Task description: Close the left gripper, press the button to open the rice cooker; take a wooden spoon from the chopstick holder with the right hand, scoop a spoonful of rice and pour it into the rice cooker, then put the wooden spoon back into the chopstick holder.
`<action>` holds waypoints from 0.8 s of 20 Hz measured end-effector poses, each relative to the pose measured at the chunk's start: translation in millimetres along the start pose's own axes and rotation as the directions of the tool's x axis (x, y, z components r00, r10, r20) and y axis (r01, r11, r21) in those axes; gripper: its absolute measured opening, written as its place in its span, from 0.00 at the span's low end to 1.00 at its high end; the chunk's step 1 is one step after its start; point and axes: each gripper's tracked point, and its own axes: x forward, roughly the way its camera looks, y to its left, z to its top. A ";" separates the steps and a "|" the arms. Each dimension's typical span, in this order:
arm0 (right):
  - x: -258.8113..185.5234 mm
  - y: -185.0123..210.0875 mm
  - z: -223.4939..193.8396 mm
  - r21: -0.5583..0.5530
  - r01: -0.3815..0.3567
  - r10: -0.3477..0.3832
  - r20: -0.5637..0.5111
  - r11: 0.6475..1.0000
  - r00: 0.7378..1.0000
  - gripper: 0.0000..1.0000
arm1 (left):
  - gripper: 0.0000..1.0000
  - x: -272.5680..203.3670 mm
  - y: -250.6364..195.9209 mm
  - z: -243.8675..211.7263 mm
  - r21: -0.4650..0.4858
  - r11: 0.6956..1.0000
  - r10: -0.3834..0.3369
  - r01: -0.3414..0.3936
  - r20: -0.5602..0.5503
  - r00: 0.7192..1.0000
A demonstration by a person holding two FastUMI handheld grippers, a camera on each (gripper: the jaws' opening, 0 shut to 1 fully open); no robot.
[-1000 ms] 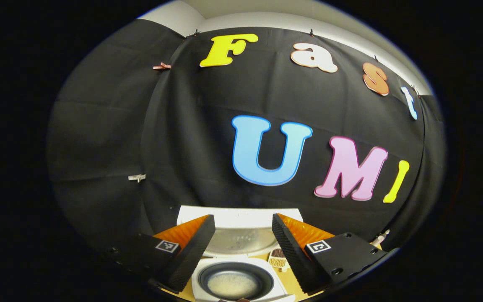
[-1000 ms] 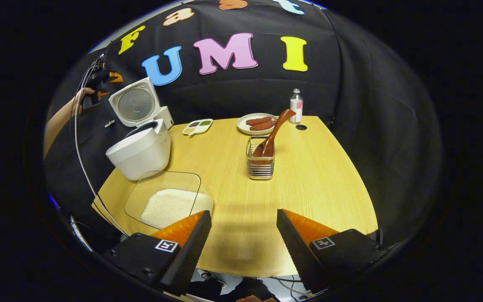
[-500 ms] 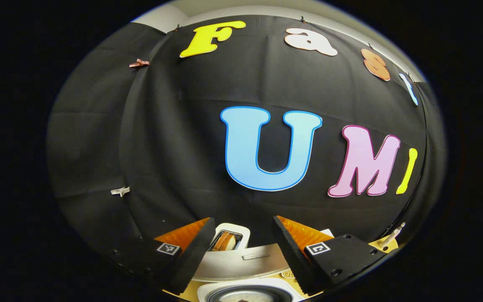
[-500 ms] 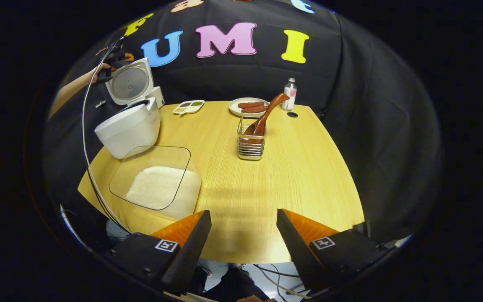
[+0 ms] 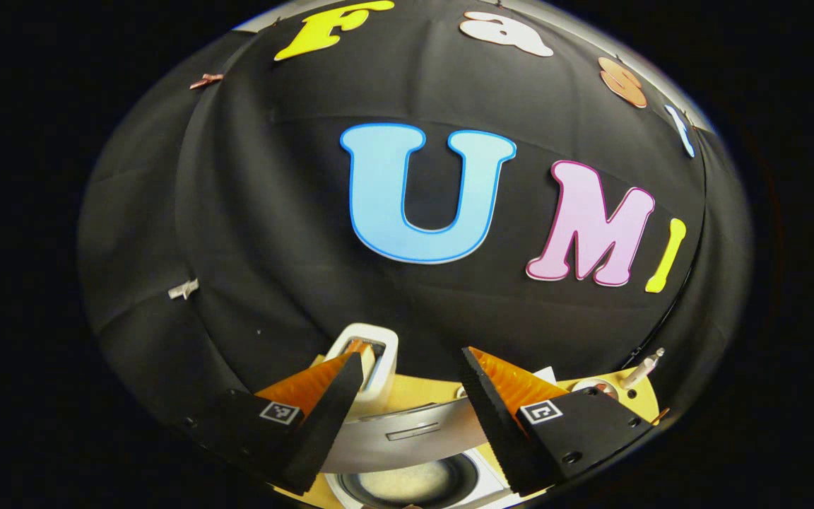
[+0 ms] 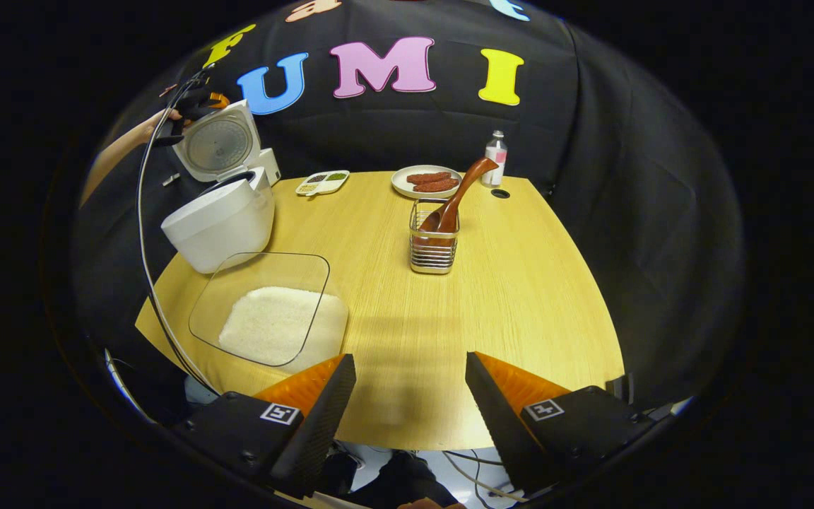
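Cooker (image 6: 227, 212) lid up; spoon next.
Right gripper (image 6: 410, 396) wide open, empty, over near tabletop (image 6: 520, 283) edge: reach for spoon (image 6: 460, 198) handle leaning from holder (image 6: 434, 247) (mid-tabletop), grip high. Left gripper (image 5: 410, 396) open, empty, above lid.

Plate of sausages (image 6: 426, 182), small bottle (image 6: 496, 157) and sectioned condiment dish (image 6: 322, 183) along table's (image 6: 534, 297) far edge.

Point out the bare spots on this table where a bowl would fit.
The widest bare patch of the table lies right of the chopstick holder out to the right edge. A strip between the holder and the rice dish is free too. The back edge is crowded: snack tray, plate, bottle. The rice cooker fills the left corner.
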 end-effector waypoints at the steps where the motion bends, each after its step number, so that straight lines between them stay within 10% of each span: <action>1: 1.7 1.7 3.3 0.014 -0.011 0.011 0.006 1.000 1.000 0.99 | 0.98 -7.0 -3.0 -8.7 -0.017 1.000 0.002 -0.002 -0.018 1.000; 16: 4.4 -22.3 25.7 0.067 -0.037 0.032 0.077 0.997 0.997 0.99 | 0.98 -54.8 -33.8 -209.8 -0.049 0.992 0.111 -0.120 -0.152 0.982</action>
